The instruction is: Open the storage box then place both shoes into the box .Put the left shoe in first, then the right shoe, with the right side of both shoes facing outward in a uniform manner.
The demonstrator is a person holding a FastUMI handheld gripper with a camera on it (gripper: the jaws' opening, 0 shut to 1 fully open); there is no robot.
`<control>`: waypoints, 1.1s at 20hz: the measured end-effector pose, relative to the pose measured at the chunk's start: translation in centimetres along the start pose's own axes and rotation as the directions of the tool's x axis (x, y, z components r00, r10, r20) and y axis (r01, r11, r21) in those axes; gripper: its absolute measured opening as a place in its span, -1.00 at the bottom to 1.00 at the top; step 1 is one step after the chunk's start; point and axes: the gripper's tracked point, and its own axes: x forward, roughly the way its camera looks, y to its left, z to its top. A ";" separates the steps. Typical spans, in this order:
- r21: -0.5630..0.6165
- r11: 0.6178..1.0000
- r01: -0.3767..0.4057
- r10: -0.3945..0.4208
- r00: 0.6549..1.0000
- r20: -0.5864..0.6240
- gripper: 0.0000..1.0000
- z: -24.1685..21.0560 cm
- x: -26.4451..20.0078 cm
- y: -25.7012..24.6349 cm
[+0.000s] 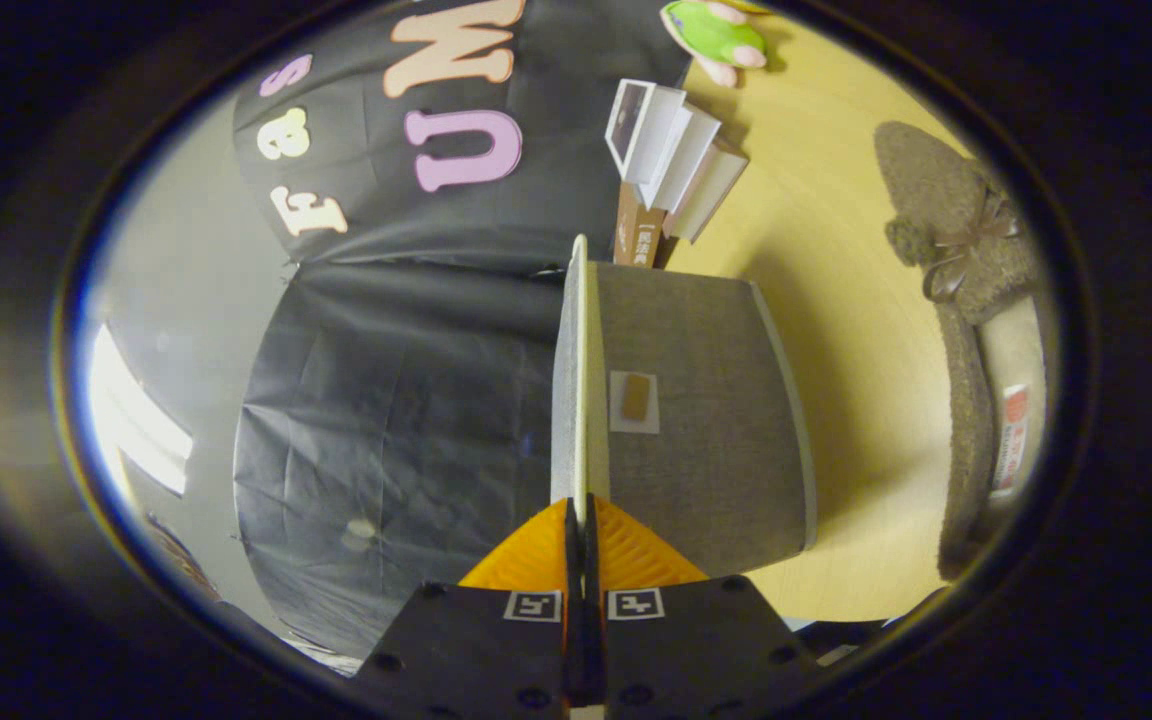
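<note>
— Grey fabric was what I saw first: the storage box [706,420] sat just right of centre in the frame, its lid [576,380] swung up and showing edge-on as a thin pale line running from the middle of the frame down to the fingers.

— And the fingers themselves?

— I had the gripper [579,520] at bottom centre, both fingers pressed together on the lower edge of that lid, no gap visible between them. The view was rolled on its side, so the bench [836,300] ran down the right half of the frame instead of lying flat.

— Where were the shoes?

— One shoe [976,330], a brown-grey fuzzy slipper with a small bow, lay on the bench at the far right of the frame, well apart from the box. I could not tell whether it was the left or the right one.

— Anything else on the bench?

— Upper centre, just beyond the box's far end, stood a few books [671,160], white covers fanned out, a brown spine beside them. Above those, at the top of the frame, sat a green plush toy [716,35] with pink bits.
</note>
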 end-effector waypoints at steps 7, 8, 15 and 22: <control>-0.138 0.990 0.013 -0.015 1.000 -0.017 -0.94 0.7 0.1 4.6; -0.148 0.989 0.010 -0.013 1.000 -0.021 -0.94 0.5 0.2 5.3; -0.220 0.975 -0.028 0.022 0.999 -0.030 -0.94 -1.1 2.7 11.1; -0.259 0.961 -0.099 0.086 0.994 -0.060 -0.94 -4.9 7.4 15.6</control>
